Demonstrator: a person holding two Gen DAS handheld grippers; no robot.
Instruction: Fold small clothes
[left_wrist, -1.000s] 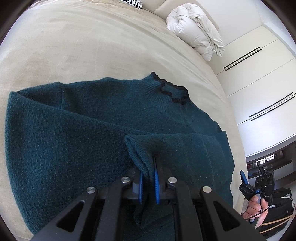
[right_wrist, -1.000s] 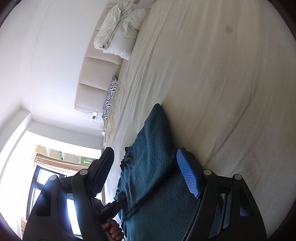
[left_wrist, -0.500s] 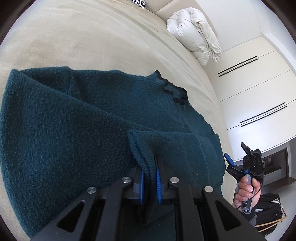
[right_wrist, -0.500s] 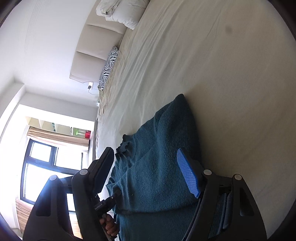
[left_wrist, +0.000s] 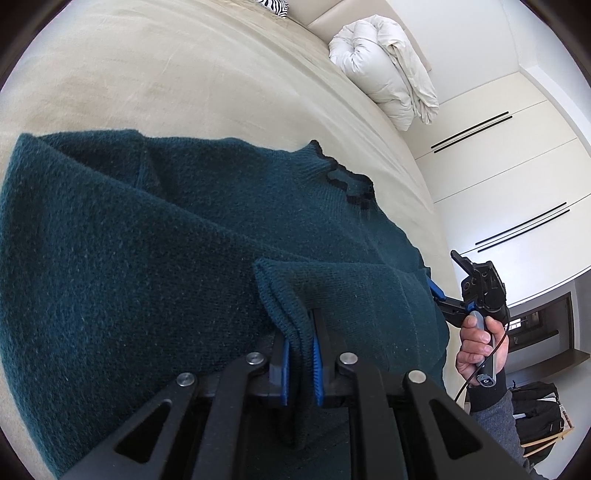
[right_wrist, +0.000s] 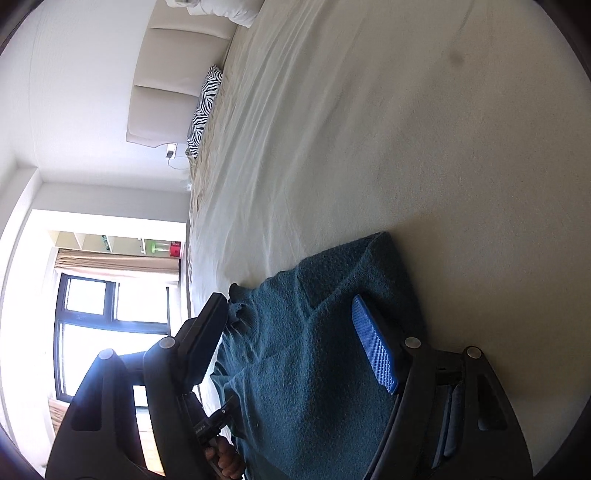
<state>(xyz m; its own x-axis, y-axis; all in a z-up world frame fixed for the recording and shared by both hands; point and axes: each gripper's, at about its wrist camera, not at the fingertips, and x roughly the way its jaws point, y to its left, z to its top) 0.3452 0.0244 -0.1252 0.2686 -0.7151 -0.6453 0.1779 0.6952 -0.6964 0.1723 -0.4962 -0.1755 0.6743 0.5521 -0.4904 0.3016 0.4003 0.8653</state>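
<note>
Dark teal sweater (left_wrist: 155, 251) spread on the cream bed (left_wrist: 147, 74), left hand-held gripper (left_wrist: 301, 363) clenched on a folded sweater edge, white duvet (left_wrist: 384, 70) behind, right hand-held gripper (right_wrist: 291, 347) released, fingers wide over the sweater's far side

The sweater (left_wrist: 155, 258) ahead of the left gripper (left_wrist: 300, 354) is dark teal, its collar (left_wrist: 347, 184) edged in black; the gripper's pads (left_wrist: 316, 369) are bright blue on a black frame; the right gripper (right_wrist: 291, 343) shows one blue, finely dotted pad (right_wrist: 373, 350) and black links; the sheet (left_wrist: 166, 74) beyond is plain cream; the duvet (left_wrist: 384, 70) far ahead is white; a pillow (right_wrist: 205, 107) is zebra-striped black and white; the wardrobe (left_wrist: 509, 177) to the right is cream with black handles; the headboard (right_wrist: 162, 85) is beige.
</note>
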